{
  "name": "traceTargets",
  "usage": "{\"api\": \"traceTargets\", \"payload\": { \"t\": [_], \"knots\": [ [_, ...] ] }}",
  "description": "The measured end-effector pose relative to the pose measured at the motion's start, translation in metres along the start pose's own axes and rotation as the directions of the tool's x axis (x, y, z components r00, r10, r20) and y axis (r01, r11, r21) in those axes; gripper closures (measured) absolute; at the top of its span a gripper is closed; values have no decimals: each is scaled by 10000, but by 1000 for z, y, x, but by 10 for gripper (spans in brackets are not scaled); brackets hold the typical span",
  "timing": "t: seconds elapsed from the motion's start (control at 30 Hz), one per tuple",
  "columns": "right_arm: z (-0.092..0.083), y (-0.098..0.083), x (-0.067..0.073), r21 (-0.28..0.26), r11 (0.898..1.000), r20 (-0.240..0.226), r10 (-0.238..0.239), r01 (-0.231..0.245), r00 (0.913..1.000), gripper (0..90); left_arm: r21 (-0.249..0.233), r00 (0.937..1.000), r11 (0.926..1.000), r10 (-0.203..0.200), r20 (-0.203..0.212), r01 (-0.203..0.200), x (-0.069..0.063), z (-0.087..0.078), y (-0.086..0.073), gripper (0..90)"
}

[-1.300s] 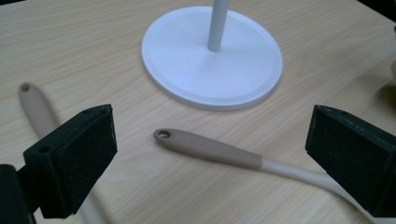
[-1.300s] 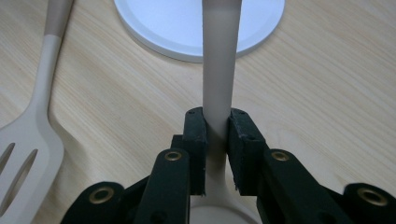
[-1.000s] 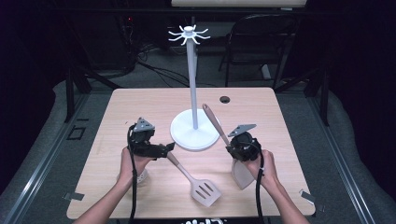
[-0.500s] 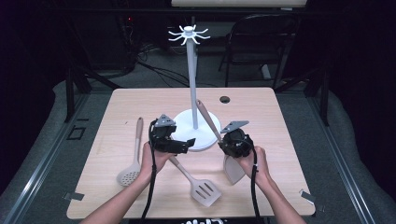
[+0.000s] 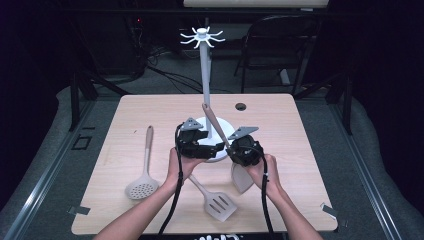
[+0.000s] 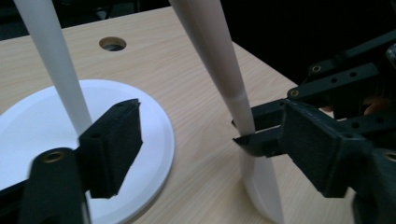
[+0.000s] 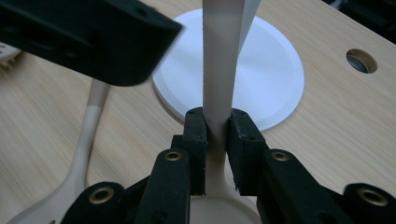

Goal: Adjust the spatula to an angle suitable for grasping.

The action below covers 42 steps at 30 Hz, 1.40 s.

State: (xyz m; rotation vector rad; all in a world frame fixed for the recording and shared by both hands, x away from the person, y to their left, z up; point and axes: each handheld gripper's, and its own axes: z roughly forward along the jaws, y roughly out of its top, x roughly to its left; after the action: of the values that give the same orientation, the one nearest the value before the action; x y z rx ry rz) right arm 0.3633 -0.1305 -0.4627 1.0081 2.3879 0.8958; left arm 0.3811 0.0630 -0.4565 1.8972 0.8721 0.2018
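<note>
My right gripper (image 5: 231,146) (image 7: 217,135) is shut on the lower handle of a solid spatula (image 5: 212,121) (image 7: 219,56). Its beige handle leans up toward the stand and its white head (image 5: 241,177) touches the table. My left gripper (image 5: 218,148) (image 6: 212,135) sits just left of it, jaws either side of the same handle (image 6: 219,60). They have just been closing, and the pads (image 6: 114,140) stand clear of the handle. The white utensil stand (image 5: 205,75) rises behind on its round base (image 6: 37,140) (image 7: 266,70).
A skimmer spoon (image 5: 144,167) lies on the table at the left. A slotted spatula (image 5: 216,202) (image 7: 88,135) lies near the front edge between the forearms. A cable hole (image 5: 241,106) (image 6: 112,44) (image 7: 360,60) sits at the back of the tabletop (image 5: 310,150).
My left gripper has moved right, away from the skimmer spoon, up to the held spatula's handle. My right gripper has shifted a little left with the spatula.
</note>
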Motion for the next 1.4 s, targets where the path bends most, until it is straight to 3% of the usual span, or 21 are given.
{"api": "traceTargets", "payload": {
  "t": [0.17,0.27,0.5,0.8,1.0,1.17,1.4],
  "knots": [
    [1,3,4,-113,9999,-33,62,-62,10000,783,-458,9989,9984,-322,337,337,0,5,1,434],
    [0,2,4,-245,9996,26,166,-165,9999,783,-591,9989,9977,-310,363,331,-1,7,1,550],
    [0,2,2,-570,9974,81,457,-451,9989,783,-993,9966,9936,-466,685,533,-1,10,1,706],
    [-2,0,-3,-812,9946,55,653,-646,9978,779,-1440,9894,9865,-584,1329,775,-1,13,1,763],
    [-4,-1,-6,-1117,9908,-98,760,-766,9971,769,-1392,9865,9874,-532,1550,752,-1,13,5,776],
    [-16,-6,-11,-1530,9840,-319,875,-914,9957,689,-1354,9870,9890,-375,1562,590,0,12,8,777],
    [-24,-20,-19,-1365,9859,-473,911,-968,9947,527,-1356,9883,9901,-162,1515,370,4,5,18,778]
  ]
}}
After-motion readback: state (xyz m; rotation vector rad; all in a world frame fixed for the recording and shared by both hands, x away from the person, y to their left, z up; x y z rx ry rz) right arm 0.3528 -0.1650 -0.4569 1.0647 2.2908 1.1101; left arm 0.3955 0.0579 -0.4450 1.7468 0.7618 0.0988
